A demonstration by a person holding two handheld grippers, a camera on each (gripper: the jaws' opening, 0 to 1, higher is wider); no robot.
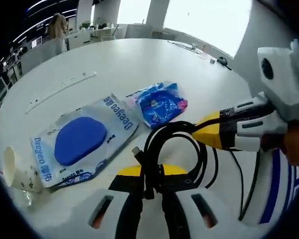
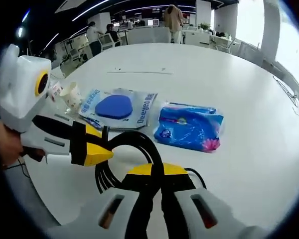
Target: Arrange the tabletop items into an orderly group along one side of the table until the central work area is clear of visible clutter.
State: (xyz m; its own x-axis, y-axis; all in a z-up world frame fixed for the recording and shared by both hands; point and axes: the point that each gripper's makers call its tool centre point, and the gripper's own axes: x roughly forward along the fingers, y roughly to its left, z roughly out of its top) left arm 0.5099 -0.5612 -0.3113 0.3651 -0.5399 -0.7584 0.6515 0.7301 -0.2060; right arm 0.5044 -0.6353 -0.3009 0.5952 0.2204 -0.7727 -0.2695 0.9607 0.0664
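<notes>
Black cable coil [image 1: 177,149]: clamped by left gripper [image 1: 153,181] and right gripper [image 2: 157,174], bundled for tidying; packets beyond.

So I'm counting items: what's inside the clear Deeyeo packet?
A flat blue oval pad shows through the clear Deeyeo packet, which lies flat on the table beside the paper cup. Anything beneath the pad or under the packet is hidden.
</notes>
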